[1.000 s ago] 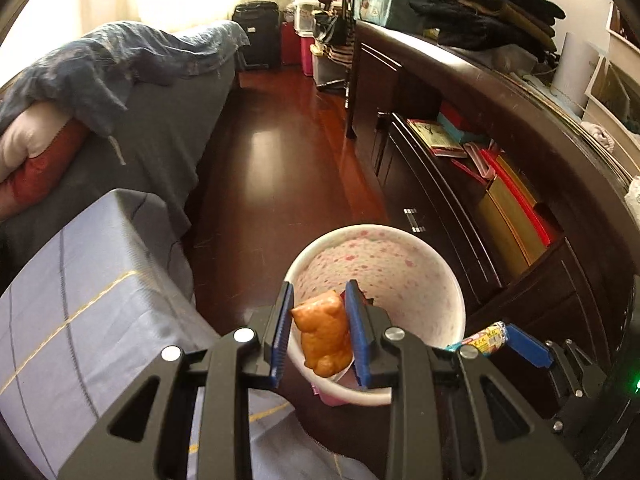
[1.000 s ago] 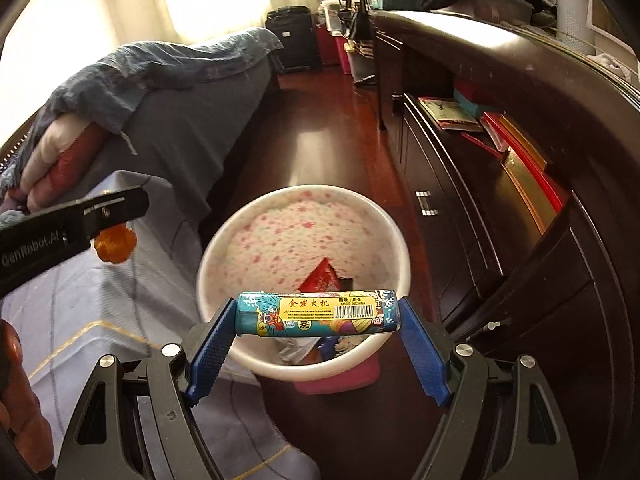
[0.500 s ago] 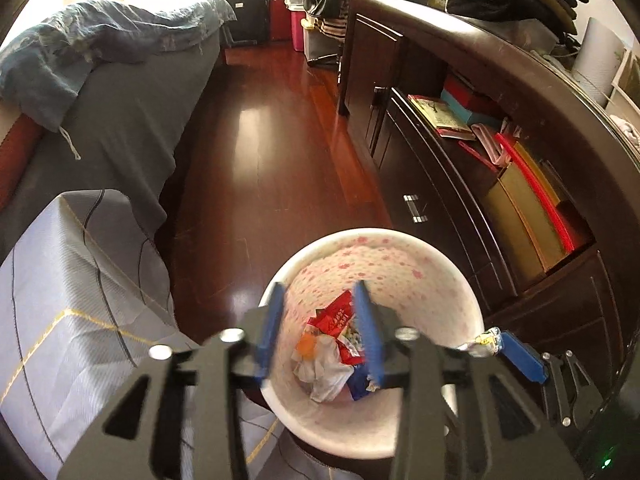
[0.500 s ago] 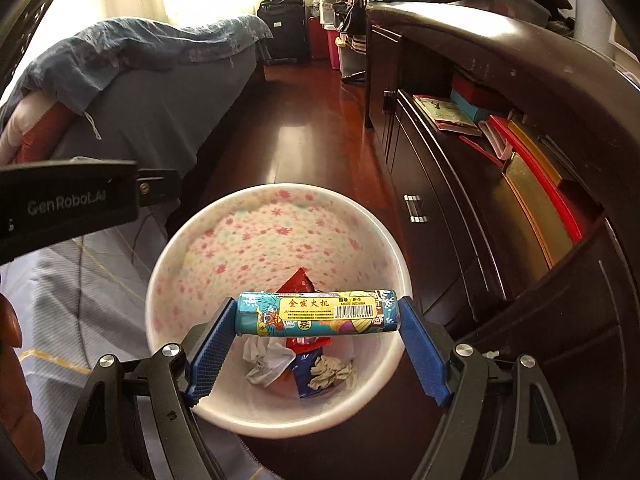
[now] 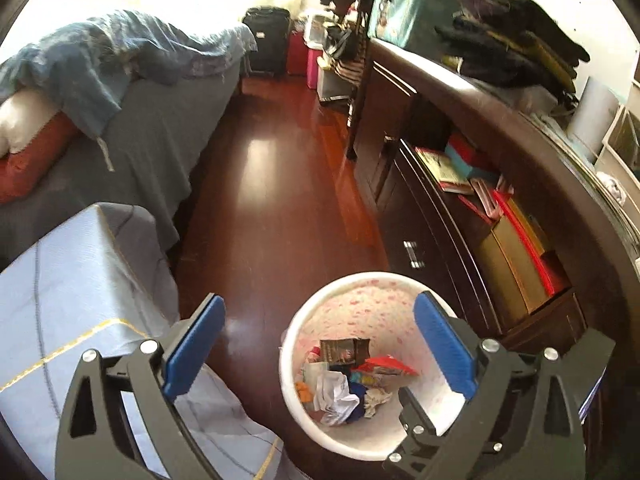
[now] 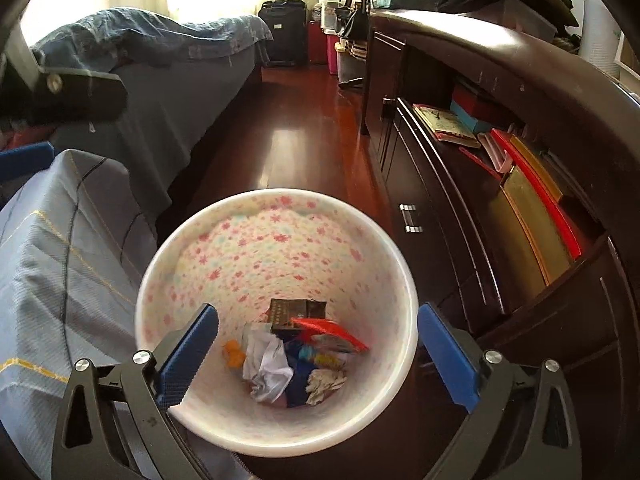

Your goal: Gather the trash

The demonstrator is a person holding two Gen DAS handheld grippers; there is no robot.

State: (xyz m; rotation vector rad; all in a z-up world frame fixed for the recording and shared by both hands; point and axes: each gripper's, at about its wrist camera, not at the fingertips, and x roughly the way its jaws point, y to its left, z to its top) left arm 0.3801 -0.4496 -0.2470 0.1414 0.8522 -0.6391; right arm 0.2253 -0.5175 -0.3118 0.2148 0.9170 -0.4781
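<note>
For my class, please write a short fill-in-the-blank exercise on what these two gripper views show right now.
1. Both grippers, left and right, are open and hold ____.
2. The trash lies inside the white ____ with pink flowers.
3. The bin stands on the dark red wooden ____.
4. The orange piece lies beside the crumpled white ____.

Missing words: nothing; bin; floor; paper

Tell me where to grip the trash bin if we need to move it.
Grip the trash bin by its rim, from above, one finger inside and one outside. It stands upright with an open top; the body looks too wide for the open right gripper.
</note>
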